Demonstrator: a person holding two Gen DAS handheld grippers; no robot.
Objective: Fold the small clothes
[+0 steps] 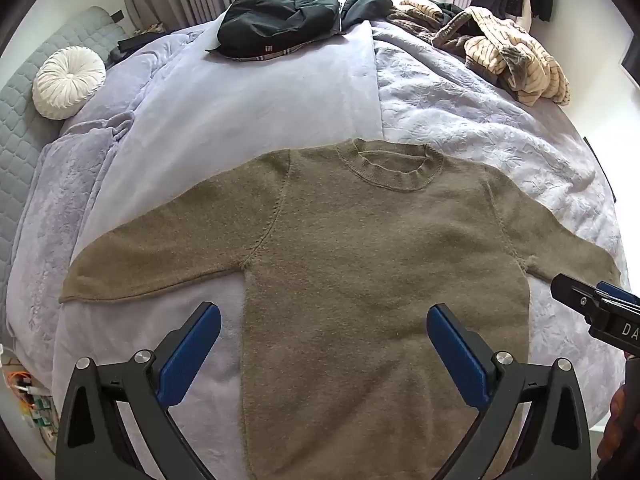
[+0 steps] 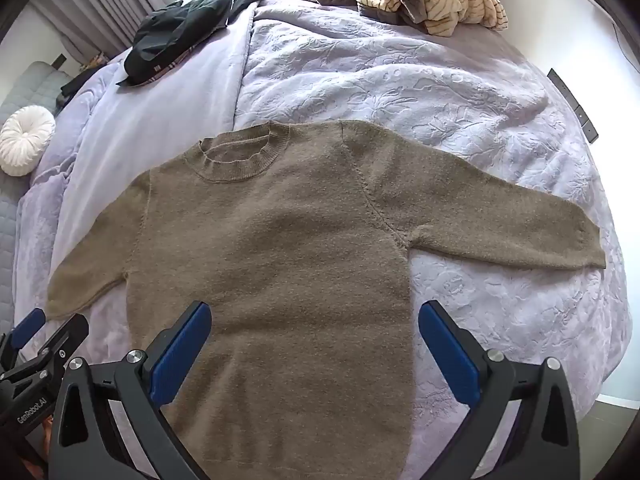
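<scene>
Beneath both tools (image 1: pixel 324 336) (spread): sweater (image 1: pixel 360 248)

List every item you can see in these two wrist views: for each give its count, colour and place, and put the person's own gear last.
sweater: one, olive-brown, spread flat on the bed nearest the cameras, sleeves out to both sides, collar at the far end
bed cover: one, lilac, under everything
dark garment: one pile, black, far side of the bed
striped clothes: one heap, cream and brown, far right of the bed
round cushion: one, white, left of the bed on a grey quilted surface
left gripper: one, black with blue pads, open, above the sweater's lower left edge
right gripper: one, black with blue pads, open, above the sweater's lower right edge
</scene>
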